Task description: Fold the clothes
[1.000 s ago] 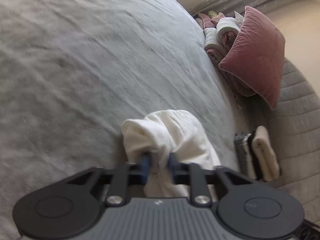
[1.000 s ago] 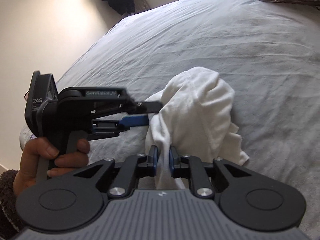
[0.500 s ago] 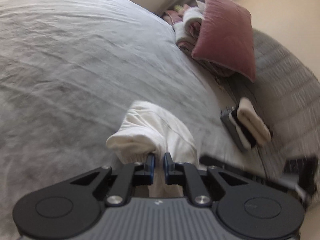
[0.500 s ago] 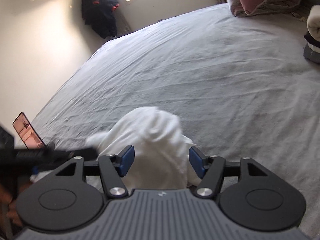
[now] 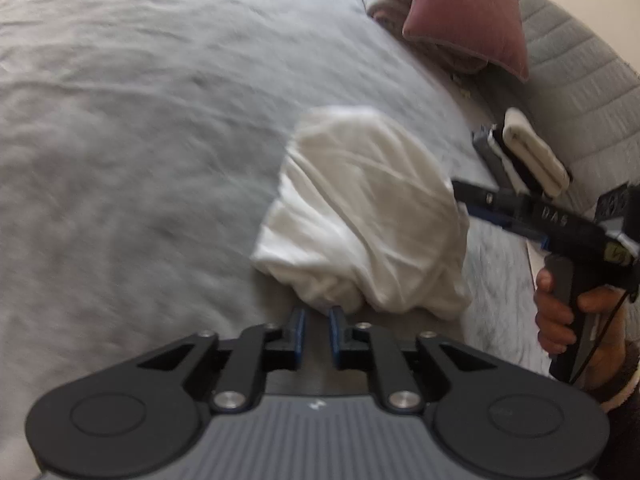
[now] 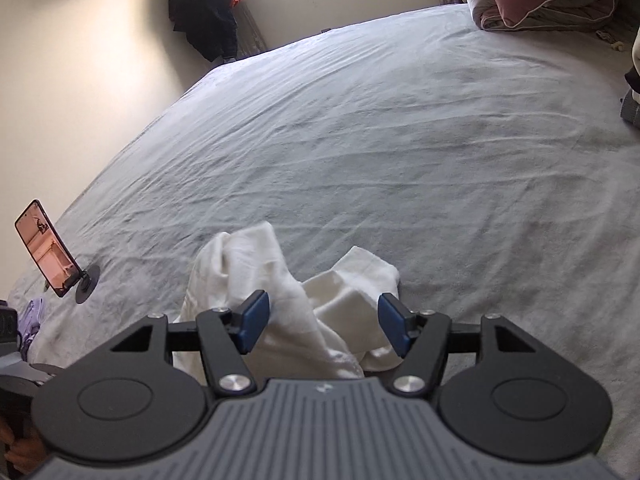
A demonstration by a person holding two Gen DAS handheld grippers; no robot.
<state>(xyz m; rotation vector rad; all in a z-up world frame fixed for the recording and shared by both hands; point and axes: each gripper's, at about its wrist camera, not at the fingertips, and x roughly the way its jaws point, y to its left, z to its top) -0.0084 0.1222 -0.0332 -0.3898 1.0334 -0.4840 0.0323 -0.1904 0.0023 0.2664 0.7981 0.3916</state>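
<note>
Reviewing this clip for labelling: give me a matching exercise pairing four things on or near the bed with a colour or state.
Things:
1. garment
2. pillow
3. phone
4. right gripper

Descriptions:
A. dusty pink, at the head of the bed
B. jaws wide apart, gripping nothing
C. white, crumpled on the grey sheet
D. propped upright on a round stand

Pairs: 1-C, 2-A, 3-D, 4-B

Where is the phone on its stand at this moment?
In the right wrist view the phone stands at the far left on the grey bed sheet, left of the white garment and near the bed's edge.
</note>
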